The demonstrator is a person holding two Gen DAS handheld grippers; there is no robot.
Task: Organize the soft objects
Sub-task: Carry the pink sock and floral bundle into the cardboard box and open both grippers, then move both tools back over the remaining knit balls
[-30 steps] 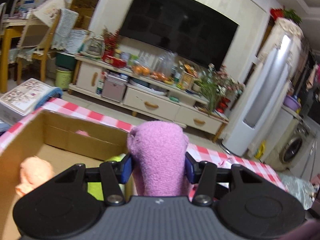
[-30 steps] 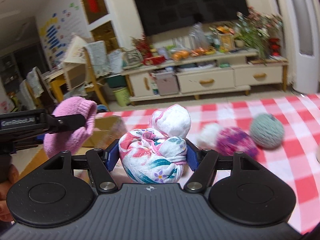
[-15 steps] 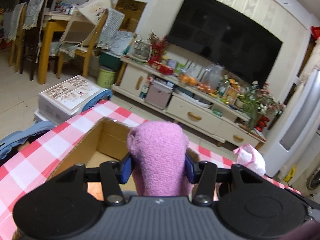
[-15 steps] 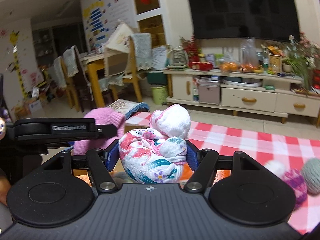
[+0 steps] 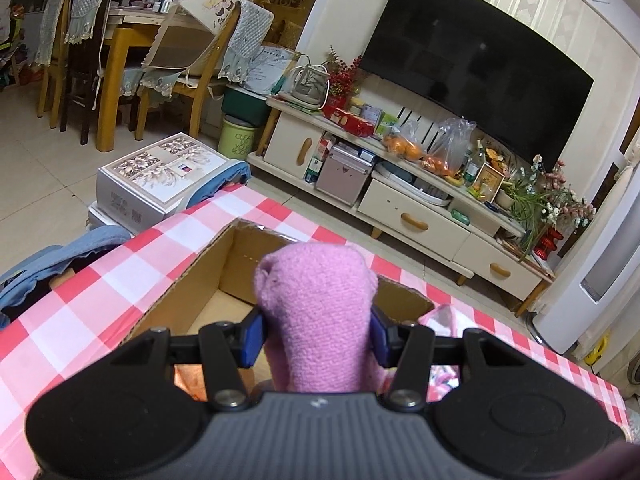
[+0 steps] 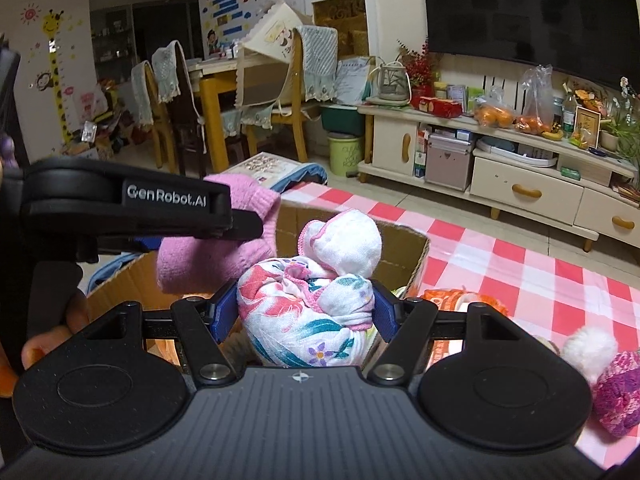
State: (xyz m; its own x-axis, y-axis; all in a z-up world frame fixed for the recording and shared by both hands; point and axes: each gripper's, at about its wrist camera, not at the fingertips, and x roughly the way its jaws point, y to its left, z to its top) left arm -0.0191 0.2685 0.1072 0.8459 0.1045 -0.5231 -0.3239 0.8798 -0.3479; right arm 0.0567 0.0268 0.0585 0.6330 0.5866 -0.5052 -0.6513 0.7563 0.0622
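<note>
My left gripper (image 5: pixel 316 332) is shut on a pink knitted bundle (image 5: pixel 316 304) and holds it over the open cardboard box (image 5: pixel 208 276) on the red-checked table. My right gripper (image 6: pixel 306 312) is shut on a floral cloth bundle (image 6: pixel 312 300) and holds it above the box's right side (image 6: pixel 404 248). The left gripper with its pink bundle (image 6: pixel 212 256) shows at the left of the right wrist view. An orange soft thing (image 5: pixel 192 376) lies inside the box.
An orange cloth (image 6: pixel 452 300), a white pom-pom (image 6: pixel 592 348) and a pink-purple knitted ball (image 6: pixel 616 392) lie on the checked tablecloth (image 6: pixel 520 272) right of the box. A TV cabinet (image 5: pixel 416 216), chairs and a patterned carton (image 5: pixel 160 176) stand beyond the table.
Both grippers have swung left, carrying their bundles over the box. The right gripper has left the balls on the table behind, at the right.
</note>
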